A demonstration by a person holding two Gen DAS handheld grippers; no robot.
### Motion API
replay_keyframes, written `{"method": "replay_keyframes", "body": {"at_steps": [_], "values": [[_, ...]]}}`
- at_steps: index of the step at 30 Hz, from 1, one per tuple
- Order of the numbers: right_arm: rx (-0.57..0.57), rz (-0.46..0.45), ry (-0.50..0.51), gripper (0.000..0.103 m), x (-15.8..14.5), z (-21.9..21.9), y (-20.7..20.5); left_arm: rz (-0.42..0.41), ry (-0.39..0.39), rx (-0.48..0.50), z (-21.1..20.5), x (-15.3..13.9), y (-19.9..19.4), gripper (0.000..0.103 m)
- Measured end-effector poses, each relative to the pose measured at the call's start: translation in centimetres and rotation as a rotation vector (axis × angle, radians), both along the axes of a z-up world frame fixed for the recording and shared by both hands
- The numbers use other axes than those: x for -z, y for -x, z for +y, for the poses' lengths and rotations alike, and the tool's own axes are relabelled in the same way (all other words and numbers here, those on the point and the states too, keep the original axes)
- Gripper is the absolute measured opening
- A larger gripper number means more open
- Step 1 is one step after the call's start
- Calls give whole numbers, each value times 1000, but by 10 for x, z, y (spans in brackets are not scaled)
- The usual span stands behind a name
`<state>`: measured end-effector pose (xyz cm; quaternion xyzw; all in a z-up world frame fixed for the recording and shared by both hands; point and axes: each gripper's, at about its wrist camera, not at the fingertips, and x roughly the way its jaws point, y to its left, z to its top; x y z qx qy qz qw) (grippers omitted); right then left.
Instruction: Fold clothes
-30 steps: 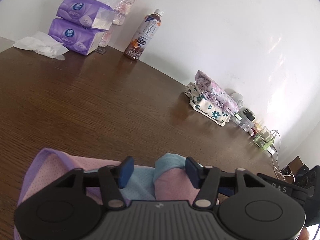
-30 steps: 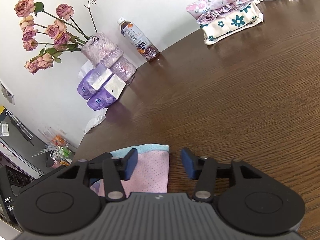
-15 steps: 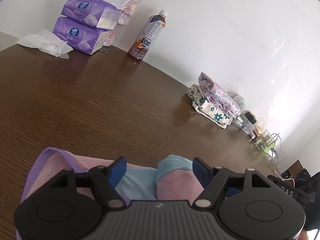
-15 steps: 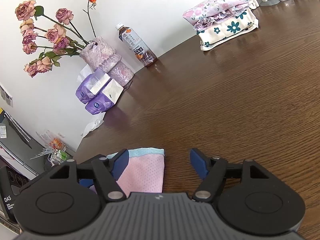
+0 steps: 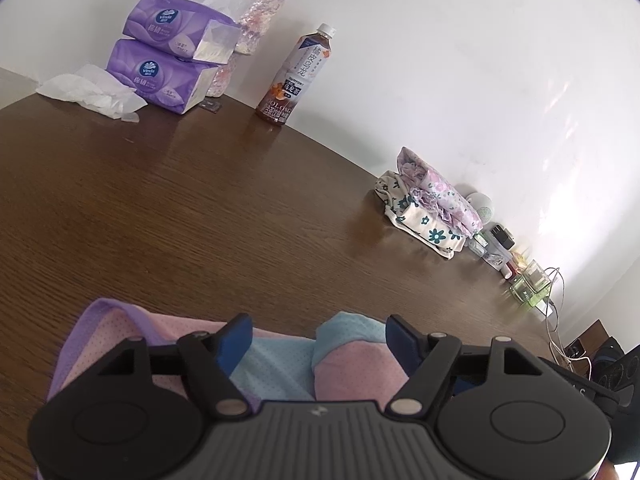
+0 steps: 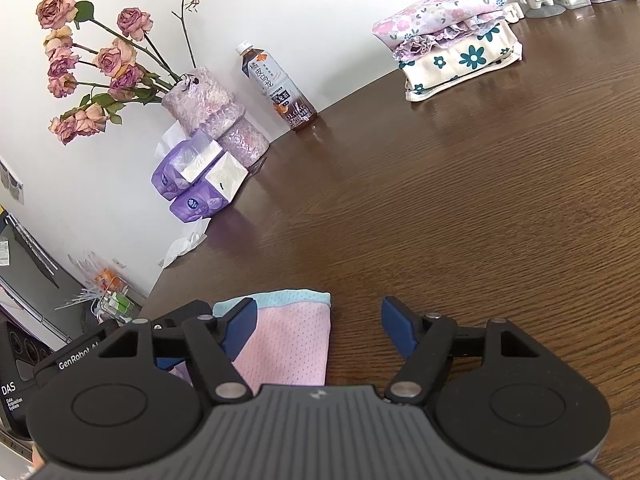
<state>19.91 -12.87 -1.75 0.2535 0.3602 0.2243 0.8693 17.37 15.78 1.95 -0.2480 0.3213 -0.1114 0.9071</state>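
Both jaws spread wide, holding nothing, left gripper [image 5: 319, 338] and right gripper [image 6: 318, 322] over pink mesh garment [image 6: 286, 340], folded stack [image 6: 452, 54] far ahead on table [image 6: 460, 208].

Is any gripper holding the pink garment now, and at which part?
Nothing is held. The left gripper and right gripper are both open above the pink garment.

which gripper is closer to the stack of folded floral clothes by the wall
Probably the right gripper: the floral stack lies ahead, slightly to its right. From the left gripper it sits far off to the right, looking smaller.
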Motion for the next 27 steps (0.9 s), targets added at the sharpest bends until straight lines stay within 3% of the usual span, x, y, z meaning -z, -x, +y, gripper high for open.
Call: {"method": "replay_keyframes", "body": {"at_steps": [5,27], "values": [[-2,-1,2,70,0,0,0,-10,31,-5,4,-1,1,73],[-2,-8,18,74,-2,2,2,-9,0,-8,0,-2,3,73]]}}
